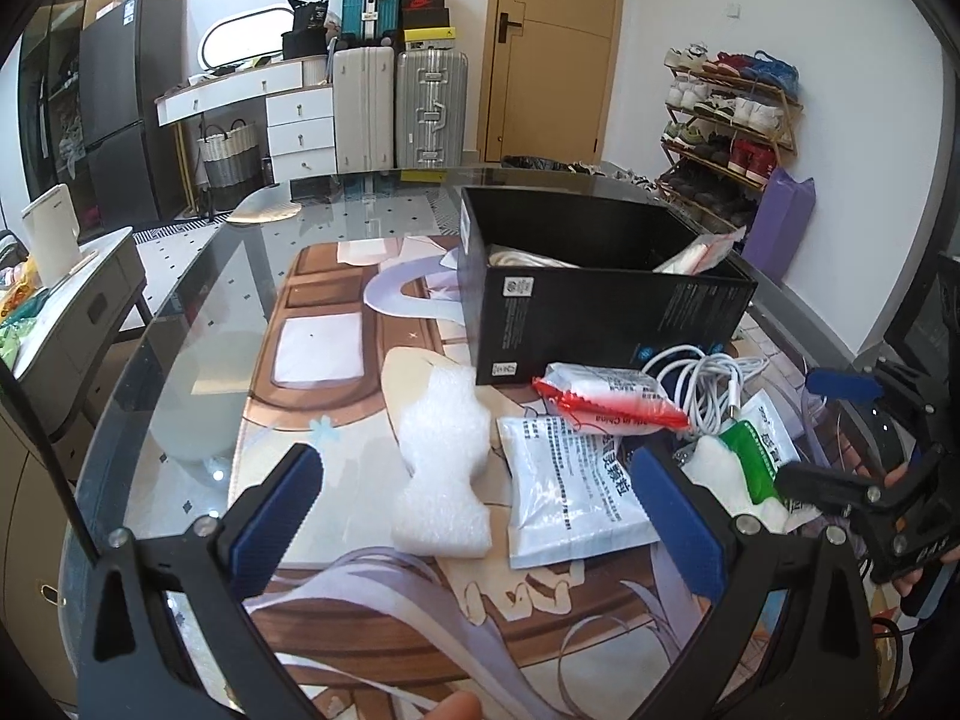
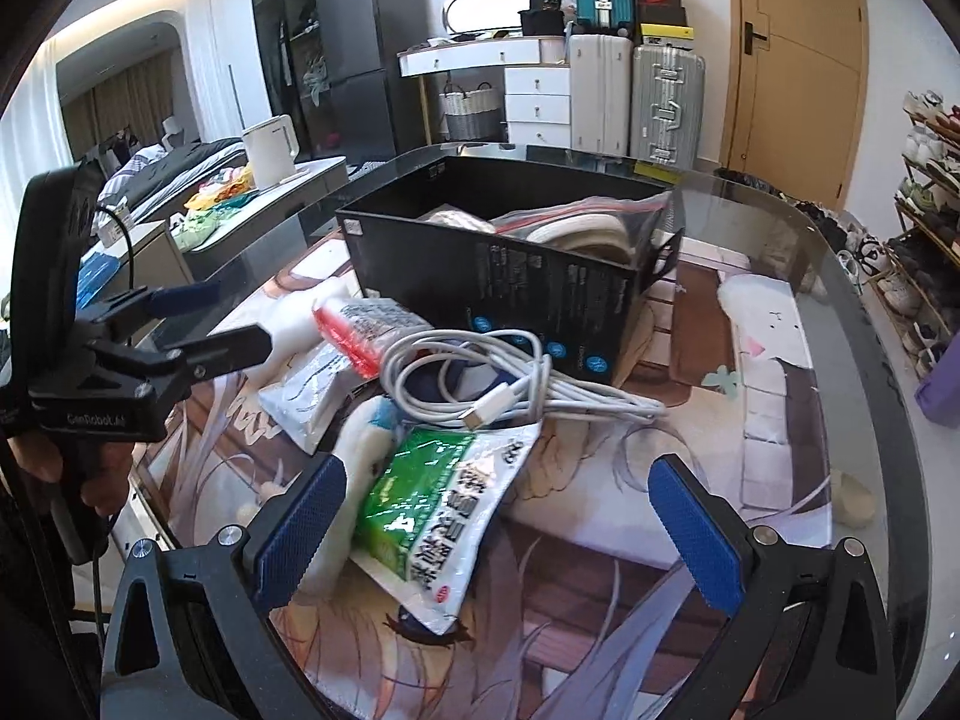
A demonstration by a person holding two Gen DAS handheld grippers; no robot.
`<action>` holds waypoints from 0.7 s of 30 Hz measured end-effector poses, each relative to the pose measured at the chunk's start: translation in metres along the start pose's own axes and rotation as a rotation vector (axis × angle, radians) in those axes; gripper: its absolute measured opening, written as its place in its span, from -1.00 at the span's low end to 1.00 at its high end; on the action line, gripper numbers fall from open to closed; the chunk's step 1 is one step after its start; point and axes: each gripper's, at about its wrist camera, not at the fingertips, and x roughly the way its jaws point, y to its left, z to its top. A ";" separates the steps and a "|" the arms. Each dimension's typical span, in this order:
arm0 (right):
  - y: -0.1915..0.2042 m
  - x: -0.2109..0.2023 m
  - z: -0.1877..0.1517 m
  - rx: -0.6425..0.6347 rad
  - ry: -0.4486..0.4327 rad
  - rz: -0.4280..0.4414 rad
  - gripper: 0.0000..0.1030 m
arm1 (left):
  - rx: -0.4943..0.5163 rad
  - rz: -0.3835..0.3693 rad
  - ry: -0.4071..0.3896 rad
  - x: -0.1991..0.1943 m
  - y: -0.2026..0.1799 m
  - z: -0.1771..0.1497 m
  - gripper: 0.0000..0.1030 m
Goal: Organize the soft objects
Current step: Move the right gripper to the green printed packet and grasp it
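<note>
A black box point(image 1: 600, 312) point(image 2: 510, 276) stands on the printed mat and holds several soft items. In front of it lie a white foam piece point(image 1: 444, 474), a white pouch point(image 1: 570, 492) point(image 2: 306, 384), a red-and-white packet point(image 1: 606, 399) point(image 2: 360, 324), a coiled white cable point(image 1: 714, 384) point(image 2: 480, 378) and a green-and-white packet point(image 2: 438, 504) point(image 1: 756, 456). My left gripper point(image 1: 474, 516) is open, with the foam and white pouch between its fingers. My right gripper point(image 2: 498, 522) is open around the green packet. Each gripper shows in the other's view.
The printed mat point(image 1: 336, 330) covers a glass table point(image 1: 198, 312) whose curved edge runs close on the left. Suitcases point(image 1: 396, 108), white drawers, a shoe rack point(image 1: 726, 120) and a side cabinet with a kettle point(image 2: 270, 150) stand beyond.
</note>
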 end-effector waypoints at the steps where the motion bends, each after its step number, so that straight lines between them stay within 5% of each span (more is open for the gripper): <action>1: -0.002 0.000 0.000 0.007 0.000 -0.003 0.99 | 0.006 -0.001 0.002 0.001 -0.001 -0.001 1.00; 21: 0.008 0.021 -0.006 -0.027 0.078 0.009 0.99 | 0.024 -0.010 0.055 0.015 -0.011 -0.007 1.00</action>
